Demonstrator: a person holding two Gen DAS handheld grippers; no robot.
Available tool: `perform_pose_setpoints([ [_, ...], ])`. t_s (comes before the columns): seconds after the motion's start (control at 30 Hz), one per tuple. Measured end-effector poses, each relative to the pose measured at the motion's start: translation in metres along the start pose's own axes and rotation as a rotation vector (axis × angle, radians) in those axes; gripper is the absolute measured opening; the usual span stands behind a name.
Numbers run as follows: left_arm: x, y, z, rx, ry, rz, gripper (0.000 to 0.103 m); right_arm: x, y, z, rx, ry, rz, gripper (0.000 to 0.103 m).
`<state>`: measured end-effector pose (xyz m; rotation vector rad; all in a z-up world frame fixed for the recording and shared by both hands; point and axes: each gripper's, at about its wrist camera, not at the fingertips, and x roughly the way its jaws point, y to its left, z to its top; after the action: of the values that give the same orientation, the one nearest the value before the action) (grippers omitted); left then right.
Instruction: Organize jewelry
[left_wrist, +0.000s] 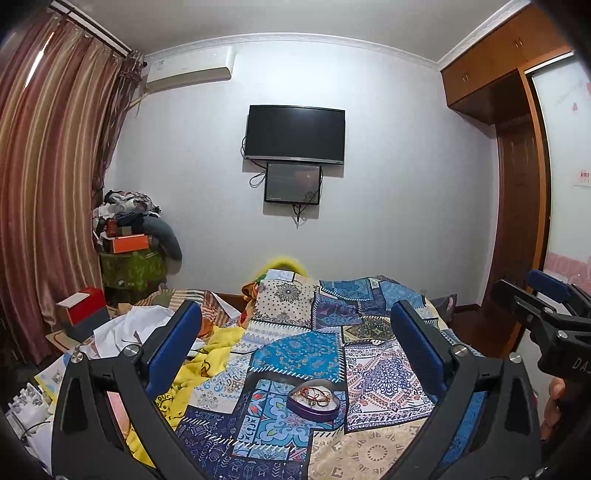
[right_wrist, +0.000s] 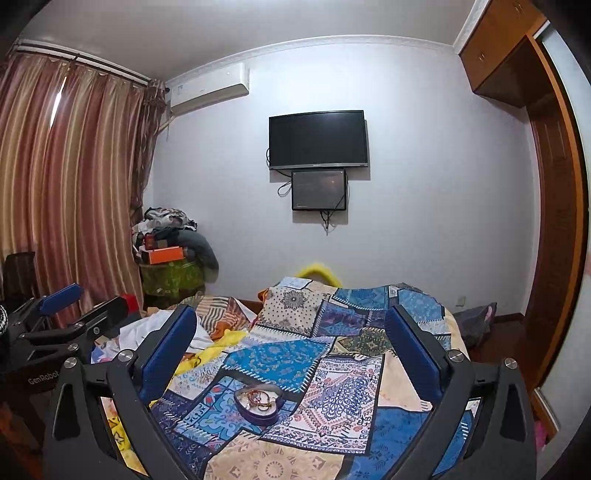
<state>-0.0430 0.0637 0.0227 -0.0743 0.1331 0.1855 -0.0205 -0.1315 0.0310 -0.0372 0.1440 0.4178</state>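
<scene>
A purple heart-shaped jewelry box (left_wrist: 313, 401) lies open on the patchwork bedspread (left_wrist: 295, 350), with red cords and bracelets (left_wrist: 316, 394) inside. It also shows in the right wrist view (right_wrist: 258, 405), its jewelry (right_wrist: 260, 398) tangled inside. My left gripper (left_wrist: 293, 332) is open and empty, held above and short of the box. My right gripper (right_wrist: 291, 332) is also open and empty, likewise above the box. The right gripper shows at the right edge of the left wrist view (left_wrist: 535, 295), and the left gripper at the left edge of the right wrist view (right_wrist: 81, 299).
A yellow cloth (left_wrist: 207, 362) and white cloth (left_wrist: 136, 325) lie on the bed's left. A red and grey box (left_wrist: 83, 312) stands left. A cluttered pile (left_wrist: 129, 229) sits by the curtains (left_wrist: 48, 184). A TV (left_wrist: 294, 134) hangs on the wall; a wardrobe (left_wrist: 517, 184) stands right.
</scene>
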Motion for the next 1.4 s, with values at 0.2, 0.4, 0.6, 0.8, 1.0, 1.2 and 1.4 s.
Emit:
perform_pose_setpoints([
  [0.2, 0.0028, 0.0000, -0.0010, 0.003, 0.004, -0.006, 0.102, -0.0003, 0.0002, 0.0006, 0.003, 0.003, 0.000, 0.101],
  [0.4, 0.0033, -0.0021, -0.0010, 0.005, 0.007, -0.008, 0.102, -0.0013, -0.0016, -0.0003, 0.006, 0.005, -0.001, 0.101],
  [0.6, 0.0037, -0.0026, -0.0010, 0.007, 0.008, -0.010, 0.102, -0.0018, -0.0020, 0.0005, 0.006, 0.006, -0.001, 0.101],
  [0.8, 0.0042, -0.0036, -0.0011, 0.007, 0.009, -0.012, 0.102, -0.0046, -0.0058, 0.0017, 0.016, 0.004, -0.006, 0.101],
  [1.0, 0.0056, -0.0063, -0.0018, 0.013, 0.009, -0.017, 0.102, -0.0066, -0.0078, 0.0027, 0.023, 0.000, -0.007, 0.101],
  [1.2, 0.0078, -0.0063, -0.0009, 0.019, 0.016, -0.034, 0.102, -0.0068, -0.0070, 0.0031, 0.023, 0.001, -0.005, 0.101],
  [1.4, 0.0077, -0.0087, 0.0000, 0.029, 0.018, -0.052, 0.102, -0.0091, -0.0072, 0.0035, 0.026, 0.000, -0.006, 0.101],
])
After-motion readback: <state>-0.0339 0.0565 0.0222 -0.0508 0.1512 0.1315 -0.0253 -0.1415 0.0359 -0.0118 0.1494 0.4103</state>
